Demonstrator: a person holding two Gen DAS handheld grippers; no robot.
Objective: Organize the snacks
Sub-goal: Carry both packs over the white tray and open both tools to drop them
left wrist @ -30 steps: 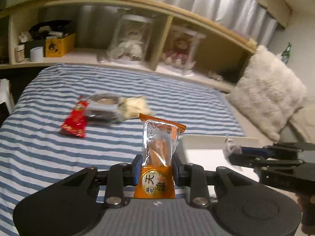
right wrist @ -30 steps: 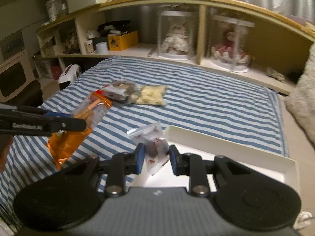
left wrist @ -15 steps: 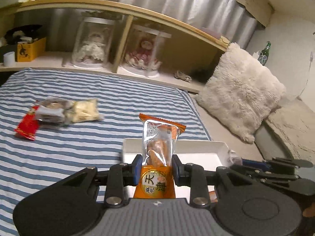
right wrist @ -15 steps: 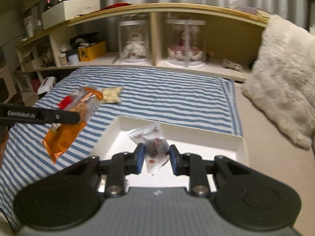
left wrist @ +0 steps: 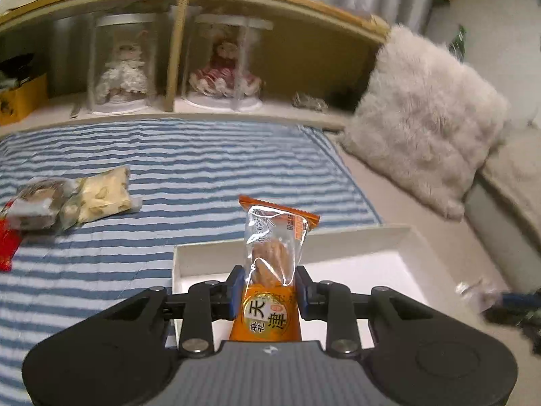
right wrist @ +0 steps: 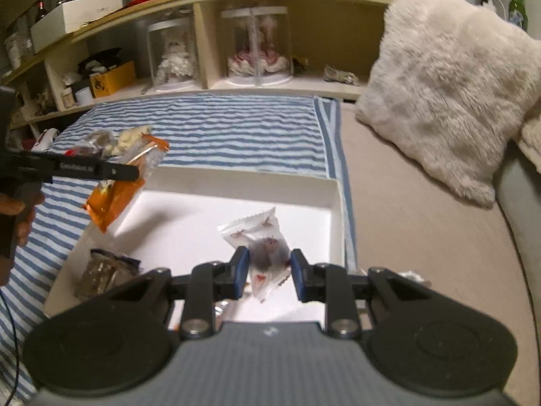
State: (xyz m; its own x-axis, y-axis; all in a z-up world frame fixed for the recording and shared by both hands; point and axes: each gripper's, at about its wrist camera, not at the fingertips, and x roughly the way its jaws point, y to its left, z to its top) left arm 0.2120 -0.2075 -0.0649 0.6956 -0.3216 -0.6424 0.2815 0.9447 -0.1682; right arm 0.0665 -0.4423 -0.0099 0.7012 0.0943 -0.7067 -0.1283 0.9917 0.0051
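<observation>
My left gripper point(left wrist: 267, 287) is shut on an orange snack packet point(left wrist: 270, 314) that stands upright over the left end of the white tray point(left wrist: 355, 233). In the right wrist view the left gripper point(right wrist: 135, 172) holds that orange packet point(right wrist: 111, 199) above the tray's left rim. My right gripper point(right wrist: 269, 270) is shut on a clear packet with a dark sweet point(right wrist: 267, 253), low over the white tray point(right wrist: 236, 176) near its right wall. A brown packet point(right wrist: 104, 270) lies in the tray's near left corner.
Loose snacks lie on the striped bedspread point(left wrist: 189, 155): a pale yellow packet point(left wrist: 101, 196), a dark packet point(left wrist: 37, 199) and a red one point(left wrist: 6, 247). A fluffy pillow point(right wrist: 449, 77) leans at the right. Shelves with cased dolls point(right wrist: 257, 47) run behind. A hand point(right wrist: 17, 216) grips the left handle.
Both grippers have travelled right, from over the bedspread to over the white tray, each still holding its packet. The right gripper now sits lower and closer to the tray's right wall.
</observation>
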